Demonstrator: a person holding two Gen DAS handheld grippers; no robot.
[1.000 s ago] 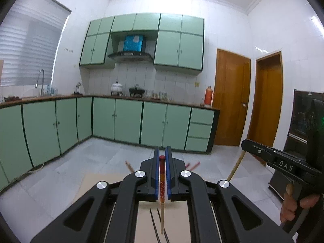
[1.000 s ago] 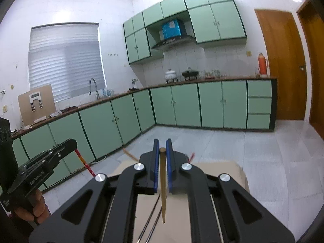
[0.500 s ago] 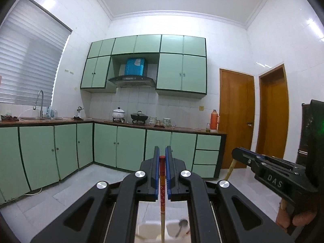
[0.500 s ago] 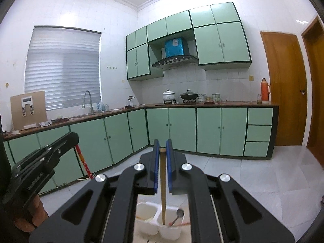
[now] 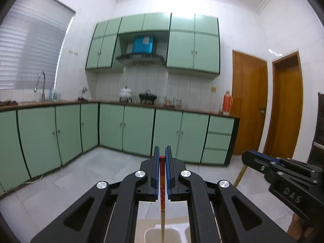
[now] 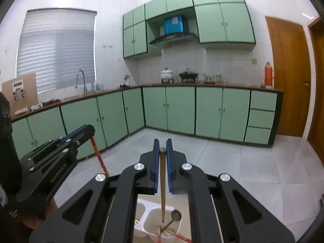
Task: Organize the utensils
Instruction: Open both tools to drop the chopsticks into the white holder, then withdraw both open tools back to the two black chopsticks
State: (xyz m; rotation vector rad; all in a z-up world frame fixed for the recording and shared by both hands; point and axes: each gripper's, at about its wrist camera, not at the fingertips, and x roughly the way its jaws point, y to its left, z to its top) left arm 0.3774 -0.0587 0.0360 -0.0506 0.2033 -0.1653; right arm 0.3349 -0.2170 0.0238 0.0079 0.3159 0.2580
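A: What sits in the white plastic two-compartment holder [image 6: 178,225]?

B: In the right wrist view, the right-hand compartment holds a dark metal spoon [image 6: 173,218] and red-ended chopsticks [image 6: 178,236], count unclear. The left one shows pale stick tips, too small to count.

A: And the claws?

B: The left claw [image 5: 162,177] is clamped narrow on one red-topped patterned bamboo chopstick [image 5: 162,190], hanging over the holder. The right claw [image 6: 162,167] pinches one plain brown wooden chopstick [image 6: 162,186], its tip inside the spoon's compartment
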